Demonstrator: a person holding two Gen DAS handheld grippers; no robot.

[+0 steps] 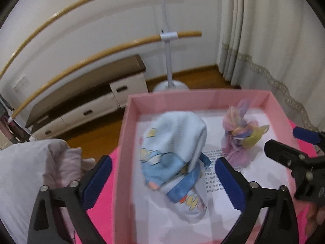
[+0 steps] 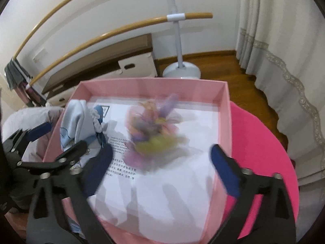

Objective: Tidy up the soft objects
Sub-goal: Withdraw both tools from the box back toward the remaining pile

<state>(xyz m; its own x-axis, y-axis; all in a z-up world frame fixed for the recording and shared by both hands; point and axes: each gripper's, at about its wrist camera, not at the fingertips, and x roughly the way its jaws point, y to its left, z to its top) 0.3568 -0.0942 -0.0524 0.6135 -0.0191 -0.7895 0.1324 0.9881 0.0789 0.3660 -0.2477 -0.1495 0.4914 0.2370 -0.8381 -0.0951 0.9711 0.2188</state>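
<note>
Tools (image 1: 162, 174) (image 2: 162, 166) both gaping, you hover over the pink box (image 1: 130, 109), where the limp blue garment (image 1: 174, 152) probably wants pinching mid-bundle.

Pink box (image 1: 124, 142) sits on magenta tabletop (image 2: 262, 154).

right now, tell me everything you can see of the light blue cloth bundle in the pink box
The light blue cloth bundle is soft knit-looking fabric with darker blue trim and yellow cartoon prints, crumpled into a tall heap. It rests on the white printed paper lining the pink box, on its left side. The open left gripper straddles it without gripping.
</note>
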